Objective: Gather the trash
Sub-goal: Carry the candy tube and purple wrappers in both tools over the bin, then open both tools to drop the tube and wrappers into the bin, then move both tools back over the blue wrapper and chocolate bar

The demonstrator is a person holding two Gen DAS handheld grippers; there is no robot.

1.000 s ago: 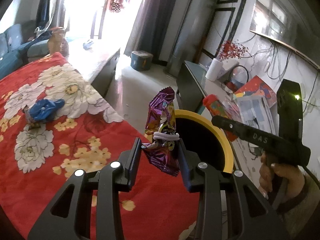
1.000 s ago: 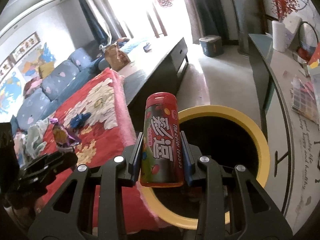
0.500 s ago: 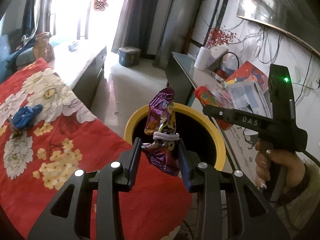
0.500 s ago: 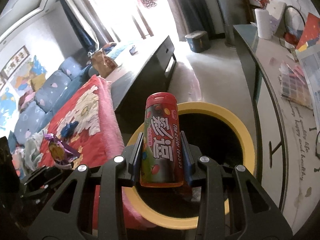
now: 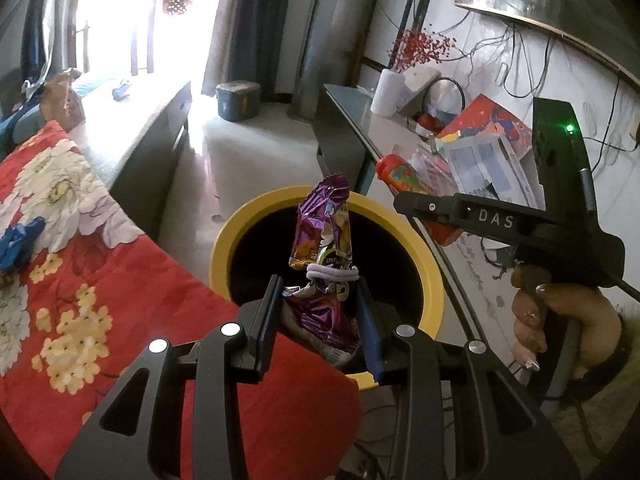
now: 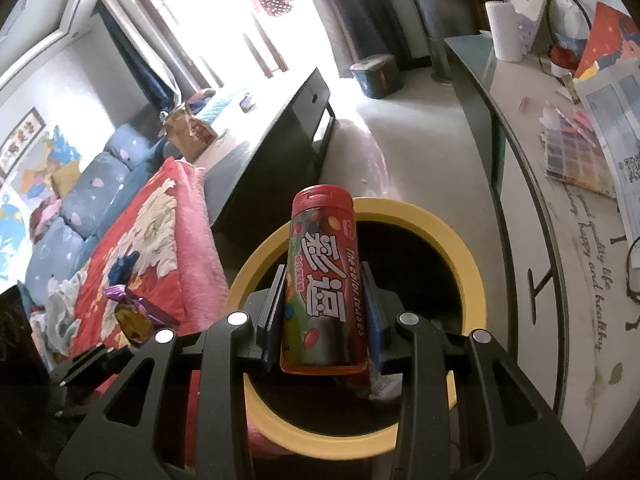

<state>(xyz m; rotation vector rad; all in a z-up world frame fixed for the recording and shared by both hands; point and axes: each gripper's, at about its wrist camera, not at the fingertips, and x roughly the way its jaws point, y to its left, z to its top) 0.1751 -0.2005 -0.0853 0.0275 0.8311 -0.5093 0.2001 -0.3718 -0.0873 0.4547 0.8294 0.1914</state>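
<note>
Daylight is flooding in and blowing out the far window

The window (image 5: pixel 120 20) is glaring pure white in both views, washing the floor (image 6: pixel 400 132) beside it. The yellow-rimmed bin (image 6: pixel 460 240) is sinking to black inside. Fisheye distortion is bending straight edges toward dark vignetted corners, while near objects are staying sharp.
</note>
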